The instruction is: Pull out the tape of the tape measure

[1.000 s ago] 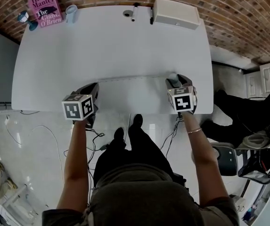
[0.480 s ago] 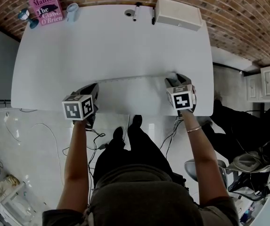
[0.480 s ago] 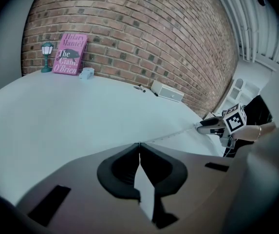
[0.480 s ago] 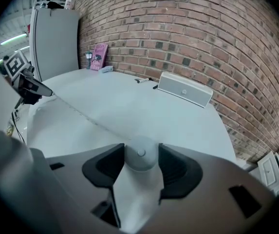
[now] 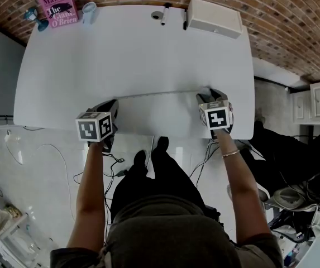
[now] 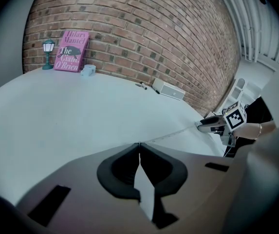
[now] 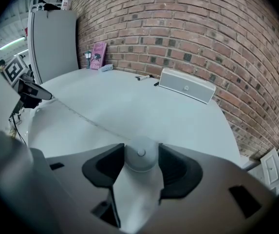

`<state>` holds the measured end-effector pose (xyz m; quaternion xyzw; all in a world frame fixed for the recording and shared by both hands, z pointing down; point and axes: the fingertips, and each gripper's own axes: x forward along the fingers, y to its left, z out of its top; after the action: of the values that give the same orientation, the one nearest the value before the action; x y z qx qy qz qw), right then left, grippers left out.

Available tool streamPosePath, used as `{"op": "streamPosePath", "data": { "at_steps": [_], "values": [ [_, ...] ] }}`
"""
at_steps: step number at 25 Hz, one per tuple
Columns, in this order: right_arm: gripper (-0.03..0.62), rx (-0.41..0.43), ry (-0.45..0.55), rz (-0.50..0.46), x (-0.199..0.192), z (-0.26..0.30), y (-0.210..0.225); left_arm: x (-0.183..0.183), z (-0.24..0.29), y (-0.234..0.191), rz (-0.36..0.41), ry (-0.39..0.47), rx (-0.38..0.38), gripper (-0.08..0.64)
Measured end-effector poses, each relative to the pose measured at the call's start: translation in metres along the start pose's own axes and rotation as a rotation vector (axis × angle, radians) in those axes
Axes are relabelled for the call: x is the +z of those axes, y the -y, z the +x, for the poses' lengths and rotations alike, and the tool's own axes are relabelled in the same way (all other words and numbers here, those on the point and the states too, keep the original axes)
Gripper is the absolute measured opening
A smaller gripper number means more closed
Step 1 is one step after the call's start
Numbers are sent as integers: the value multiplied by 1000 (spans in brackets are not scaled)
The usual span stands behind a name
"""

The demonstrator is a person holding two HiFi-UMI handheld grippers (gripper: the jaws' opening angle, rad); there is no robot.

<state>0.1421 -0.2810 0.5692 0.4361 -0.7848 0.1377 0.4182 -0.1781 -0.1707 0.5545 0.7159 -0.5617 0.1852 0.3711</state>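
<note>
The light, springy tape (image 5: pixel 154 94) lies stretched over the worktop (image 5: pixel 132 49) between the left tool (image 6: pixel 139 146), pinched shut on its thin end, and the right tool (image 7: pixel 141 149), clamping the smooth round case (image 7: pixel 140 162), which is probably slippery.

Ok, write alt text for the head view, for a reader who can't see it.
From above, a person at a white table holds a tape stretched along its near side: the left gripper pinches the tape's end, the right gripper grips the round case of the tape measure. A pink book and a white box sit at the far edge.
</note>
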Motion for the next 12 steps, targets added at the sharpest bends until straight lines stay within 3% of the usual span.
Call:
{"op": "streamPosePath", "data": {
  "at_steps": [12],
  "values": [
    [225,0,-7,30,-1,1,1,-5,7,-2,-9,-33,9,26]
  ]
}}
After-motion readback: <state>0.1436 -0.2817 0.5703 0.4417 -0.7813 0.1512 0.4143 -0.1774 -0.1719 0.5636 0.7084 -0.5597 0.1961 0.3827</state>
